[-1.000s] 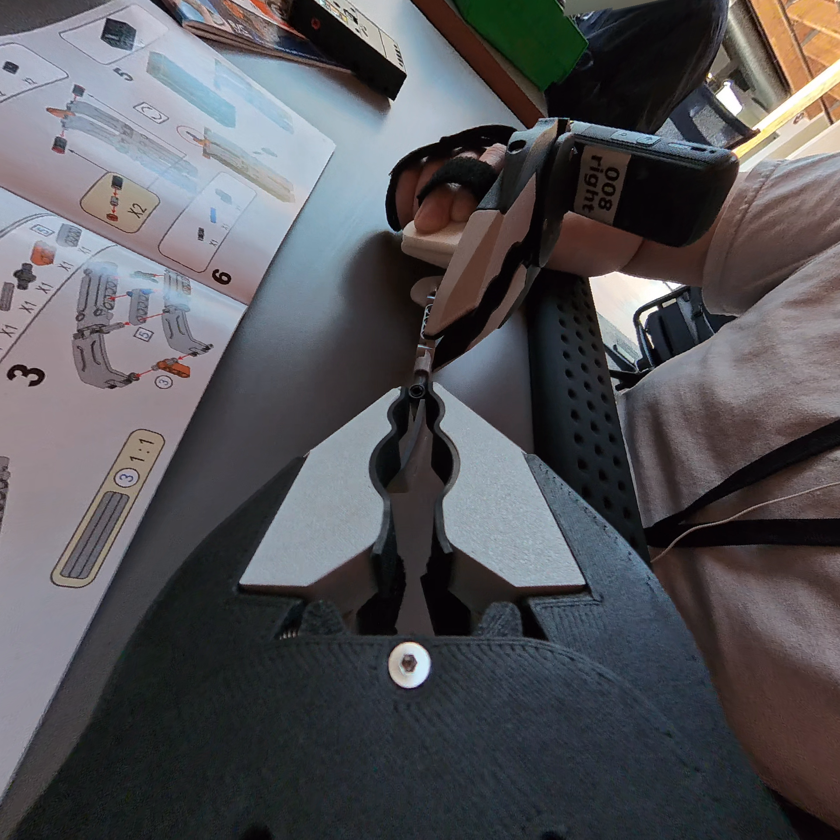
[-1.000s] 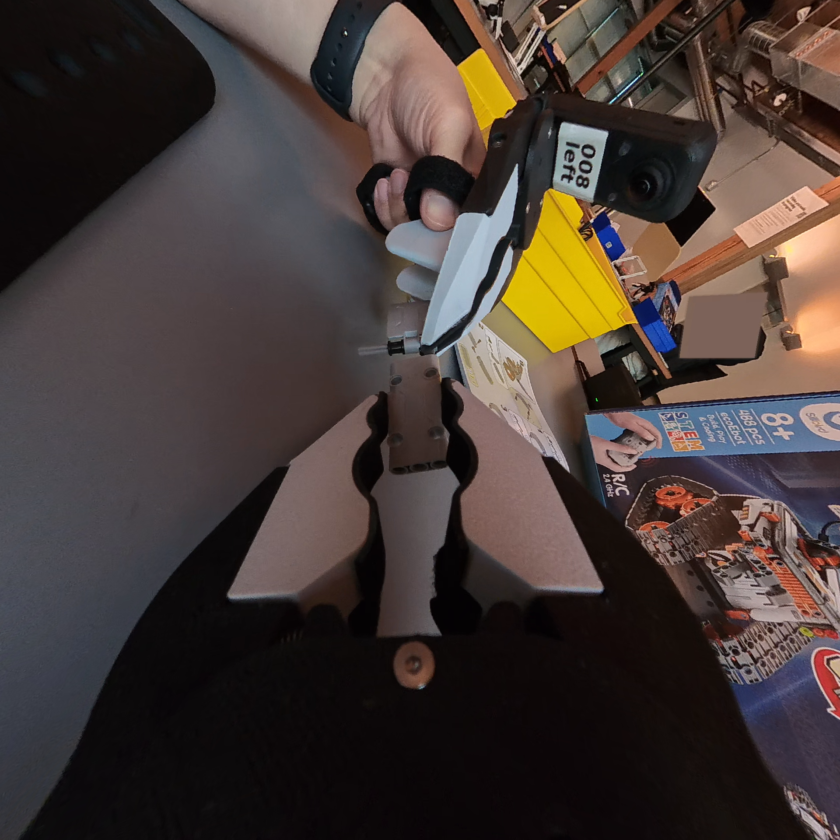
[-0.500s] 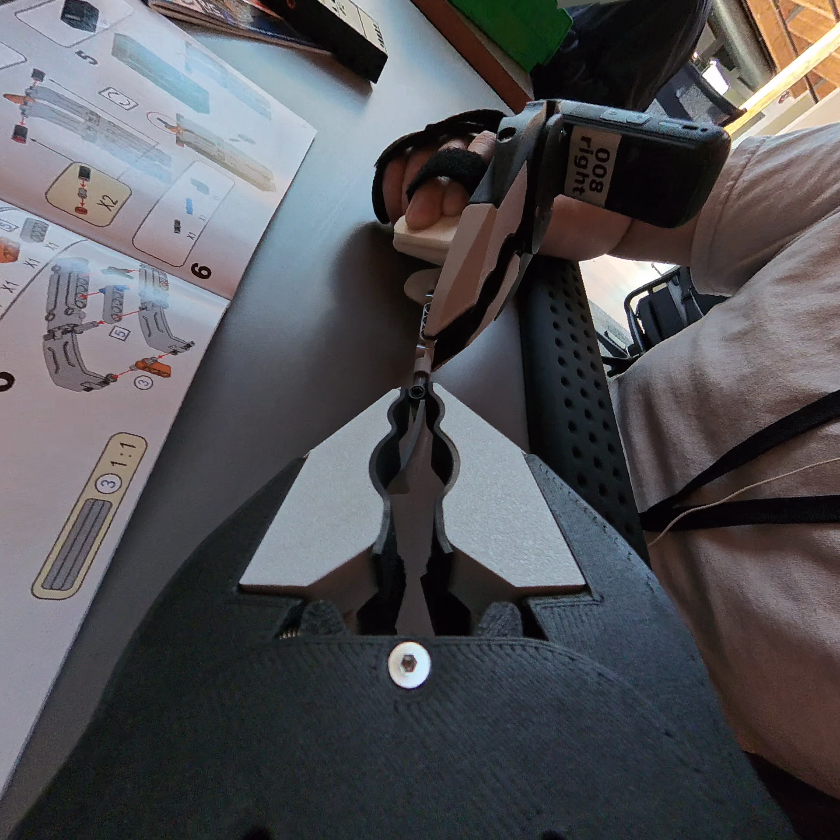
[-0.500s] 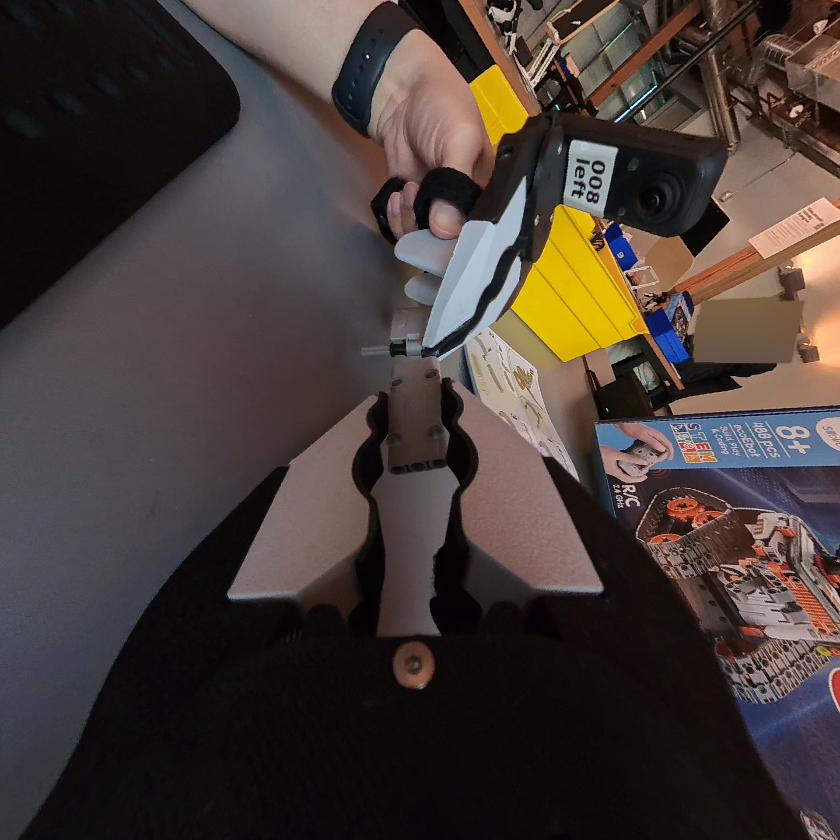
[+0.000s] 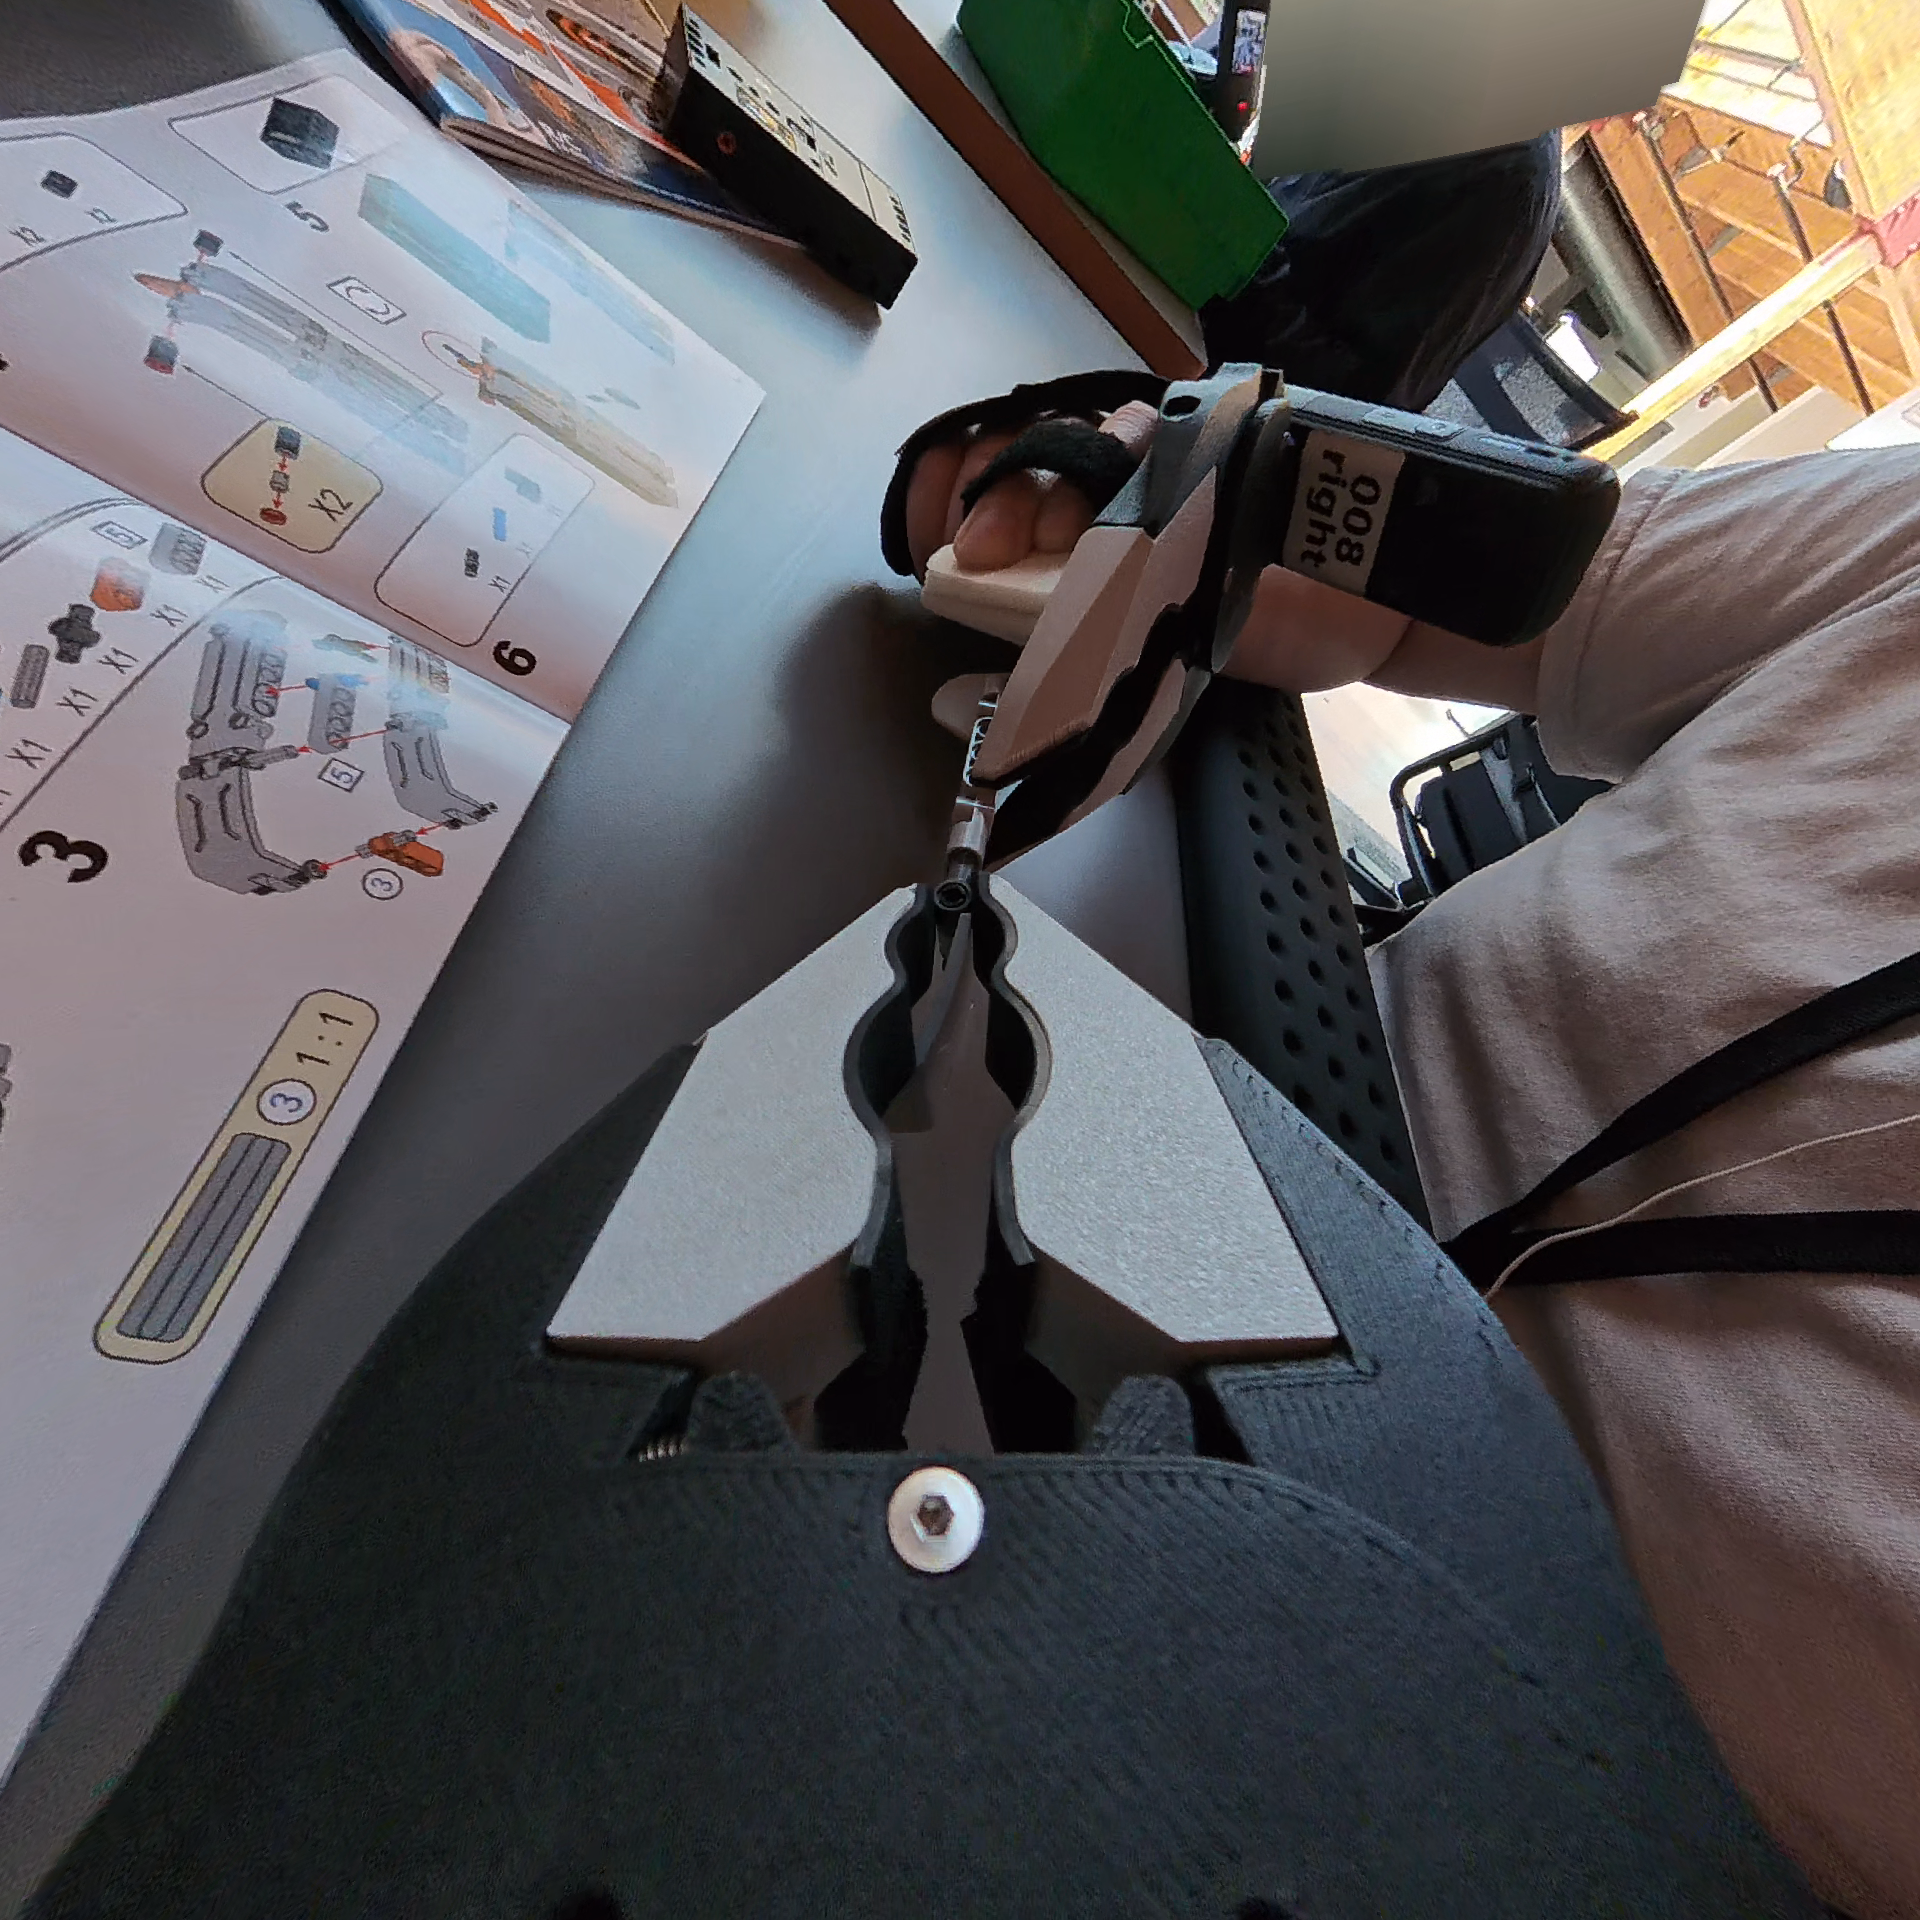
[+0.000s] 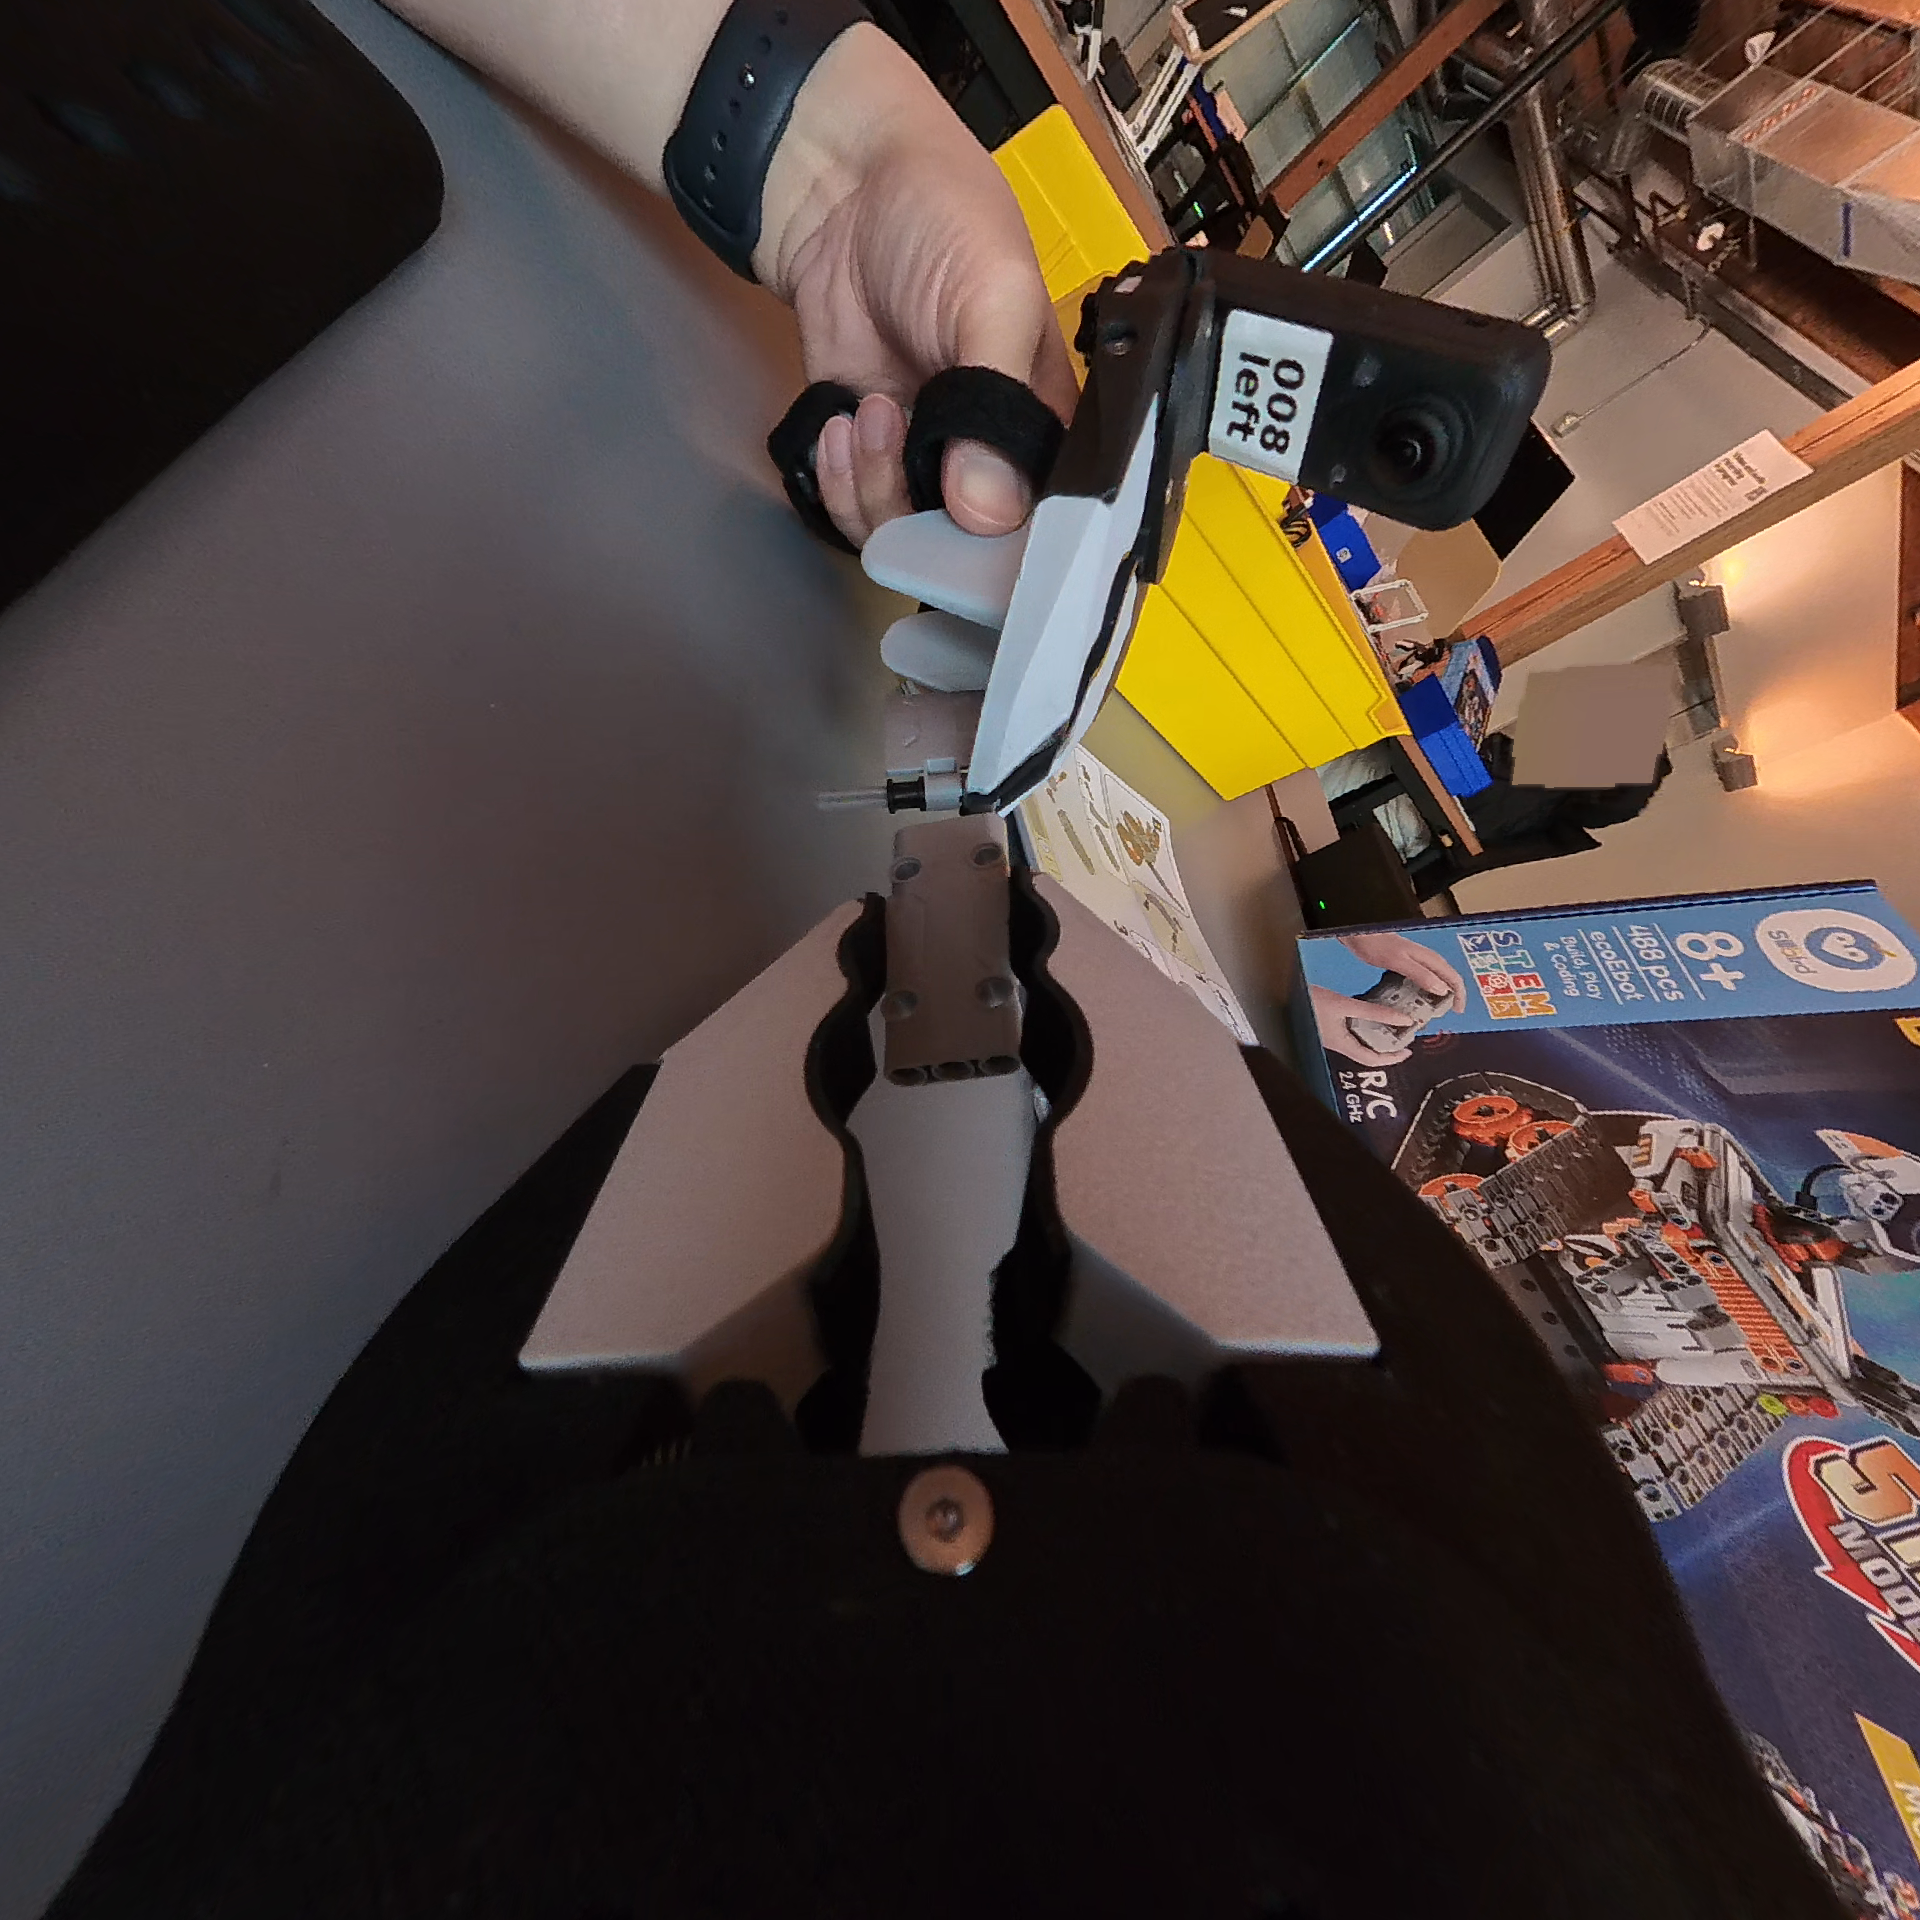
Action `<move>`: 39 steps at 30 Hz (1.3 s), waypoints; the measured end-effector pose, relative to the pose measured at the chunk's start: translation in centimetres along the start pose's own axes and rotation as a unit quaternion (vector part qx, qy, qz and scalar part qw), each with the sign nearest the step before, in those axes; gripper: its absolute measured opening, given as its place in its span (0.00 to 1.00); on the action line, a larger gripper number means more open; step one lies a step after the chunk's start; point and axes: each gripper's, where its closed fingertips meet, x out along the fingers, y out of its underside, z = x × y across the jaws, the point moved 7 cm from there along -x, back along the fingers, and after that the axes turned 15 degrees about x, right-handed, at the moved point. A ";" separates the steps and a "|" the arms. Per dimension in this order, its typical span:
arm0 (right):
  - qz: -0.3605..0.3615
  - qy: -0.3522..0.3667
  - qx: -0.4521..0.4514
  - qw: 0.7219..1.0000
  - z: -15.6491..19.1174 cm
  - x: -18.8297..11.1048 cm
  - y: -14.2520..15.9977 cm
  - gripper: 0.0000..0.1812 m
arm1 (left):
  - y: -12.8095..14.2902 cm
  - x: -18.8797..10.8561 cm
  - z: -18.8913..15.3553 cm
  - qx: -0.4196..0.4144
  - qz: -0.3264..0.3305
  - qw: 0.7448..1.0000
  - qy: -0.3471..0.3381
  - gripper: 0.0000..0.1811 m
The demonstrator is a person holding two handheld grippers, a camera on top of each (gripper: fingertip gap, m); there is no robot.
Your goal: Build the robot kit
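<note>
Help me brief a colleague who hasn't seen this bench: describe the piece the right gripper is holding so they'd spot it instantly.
Start at the big blue toy box on the grey table, then look left to the right gripper. Clamped at its tips is a grey block with round holes. Unlike the thin pin assembly in the left gripper just beyond it, it is broad and rectangular.

From my left wrist feed, cool daylight falls from the upper right, where the window area is blown out. The instruction sheet [image 5: 260,727] carries a pale sheen, and the counter [image 5: 727,831] shows a soft dark shadow beneath the far hand. My right wrist feed is dimmer and warmer, with an orange lamp glow at the right edge. The black pad [image 6: 156,260] in its top-left corner is crushed to near black. Both feeds bend strongly at the edges, and each near black housing is underexposed.
</note>
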 end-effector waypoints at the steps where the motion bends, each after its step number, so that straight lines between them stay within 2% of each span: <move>1: 0.002 0.000 -0.002 1.000 0.0 0.0 0.0 0.12 | 0.0 0.0 0.0 0.001 0.002 1.000 -0.002 0.03; 10: 0.011 -0.036 -0.001 0.999 0.6 0.2 0.3 0.12 | 0.7 0.3 -0.2 0.022 0.046 0.999 -0.003 0.03; 23: 0.023 -0.037 0.013 0.999 0.5 0.3 0.5 0.12 | 0.8 0.5 0.1 0.010 0.042 0.999 -0.013 0.03; 32: 0.011 -0.020 0.025 0.999 0.0 0.1 0.3 0.12 | 0.5 0.3 0.2 -0.011 0.009 1.000 -0.007 0.03; 39: 0.020 -0.039 0.014 0.999 0.6 0.3 0.5 0.12 | 0.9 0.6 0.1 0.001 0.037 0.999 -0.010 0.03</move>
